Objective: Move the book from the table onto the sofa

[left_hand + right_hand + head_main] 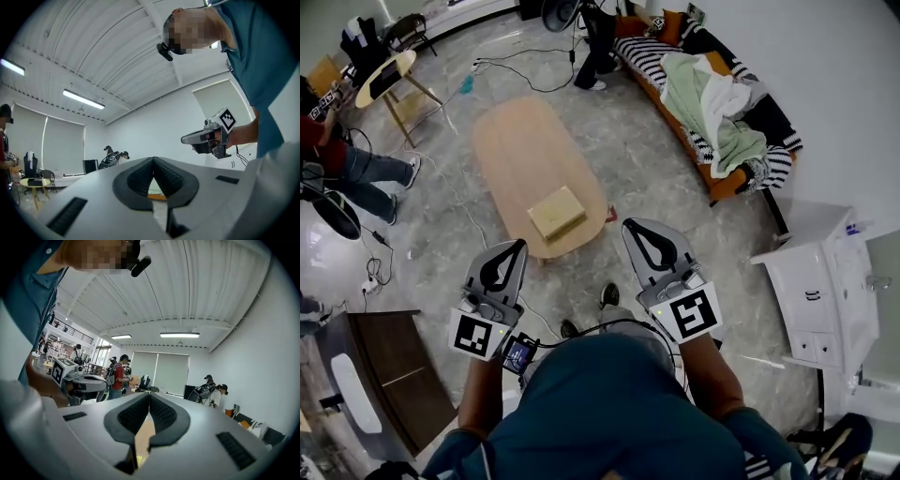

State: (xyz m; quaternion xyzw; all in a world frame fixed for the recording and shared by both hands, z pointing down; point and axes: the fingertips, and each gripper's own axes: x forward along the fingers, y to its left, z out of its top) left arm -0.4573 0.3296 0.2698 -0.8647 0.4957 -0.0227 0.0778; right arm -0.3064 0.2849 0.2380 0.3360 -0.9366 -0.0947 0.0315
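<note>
A pale yellow book lies on the near end of the oval wooden table. My left gripper is shut and empty, just short of the table's near edge, left of the book. Level with it, my right gripper is shut and empty too, to the right of the table end. The sofa with striped cushions and heaped clothes runs along the wall at the upper right. In the left gripper view the shut jaws meet at the tips, and the right gripper shows beyond them. The right gripper view shows its jaws closed, with the left gripper at the left.
A white cabinet stands at the right. A dark wooden cabinet sits at the lower left. Cables trail over the marble floor beyond the table. A person sits at the left, near a small round table. Another person's legs stand by the sofa's far end.
</note>
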